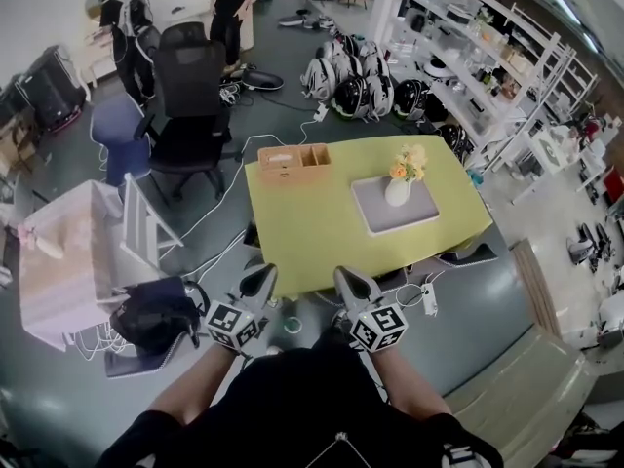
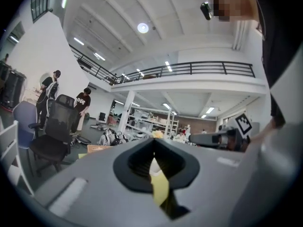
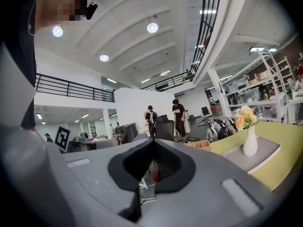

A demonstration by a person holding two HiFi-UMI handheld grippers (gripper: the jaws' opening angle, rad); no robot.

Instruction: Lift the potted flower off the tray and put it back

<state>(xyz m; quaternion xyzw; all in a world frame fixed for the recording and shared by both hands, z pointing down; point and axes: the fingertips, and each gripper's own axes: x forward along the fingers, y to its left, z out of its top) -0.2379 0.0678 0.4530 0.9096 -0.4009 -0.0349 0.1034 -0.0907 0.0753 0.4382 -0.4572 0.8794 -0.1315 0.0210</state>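
The potted flower (image 1: 398,191) is standing upright on the grey tray (image 1: 375,220), toward the far right of the yellow bench (image 1: 302,237). Its white pot is looking glazed, so it is probably slippery, breakable and top-heavy under the blooms. The rounded belly seems the safest place to pinch, keeping it upright. The left hand-held gripper (image 1: 264,272) and right hand-held gripper (image 1: 344,273) are hovering at the near bench edge, jaws pressed together, carrying nothing. Bare bench is lying between them and the tray. A wooden box (image 1: 292,162) is sitting well apart at the far left corner, and the tray's right side is lying near the bench edge.
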